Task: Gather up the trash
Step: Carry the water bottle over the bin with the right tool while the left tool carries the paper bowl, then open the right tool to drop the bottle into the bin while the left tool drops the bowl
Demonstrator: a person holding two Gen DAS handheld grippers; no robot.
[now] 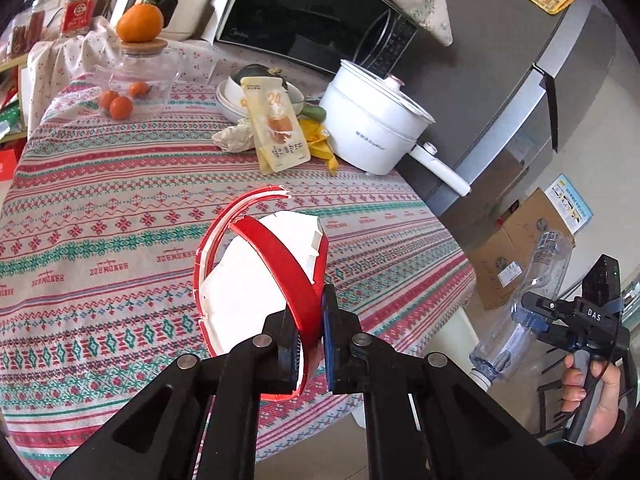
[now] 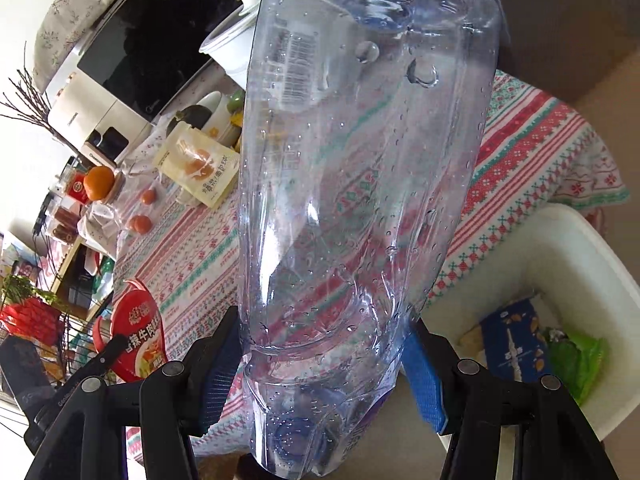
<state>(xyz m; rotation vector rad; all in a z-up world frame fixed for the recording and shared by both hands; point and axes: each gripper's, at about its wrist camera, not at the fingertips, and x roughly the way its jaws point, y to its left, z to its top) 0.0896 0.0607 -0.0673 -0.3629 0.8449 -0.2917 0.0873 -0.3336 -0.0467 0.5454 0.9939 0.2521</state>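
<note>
Black-armed left tongs [image 1: 310, 334] sit nearly closed, their two pads pinching the red rim of a torn red-and-white paper noodle bowl [image 1: 260, 276]. That bowl is lifted clear of the table [image 1: 120, 240], which wears a red, green and white patterned cloth, and a loose strip of its rim curls upward above it.

Across the gap, the right tongs [image 2: 320, 364] stand at a middling width with their blue pads pressed against both sides of a large clear crumpled plastic bottle [image 2: 360, 180]. Droplets cling inside the bottle, and it points away from the camera with its base farthest off. A person's hand [image 1: 592, 400] grips the handle of these tongs, seen in the left wrist view beyond the table edge.

Below the bottle and beside the table stands a white plastic bin [image 2: 580, 264], holding a blue wrapper and something green.

Farther back on the table lie a pale yellow snack pouch [image 1: 278, 124], a crumpled tissue [image 1: 236, 136] just beside it, a stack of white bowls [image 1: 236, 100], and a white electric pot with a lid [image 1: 372, 120]. Small oranges [image 1: 120, 104] rest near a glass jar with a wooden lid [image 1: 144, 68], on which a larger orange sits. A black-fronted microwave [image 1: 312, 12] stands behind.
</note>
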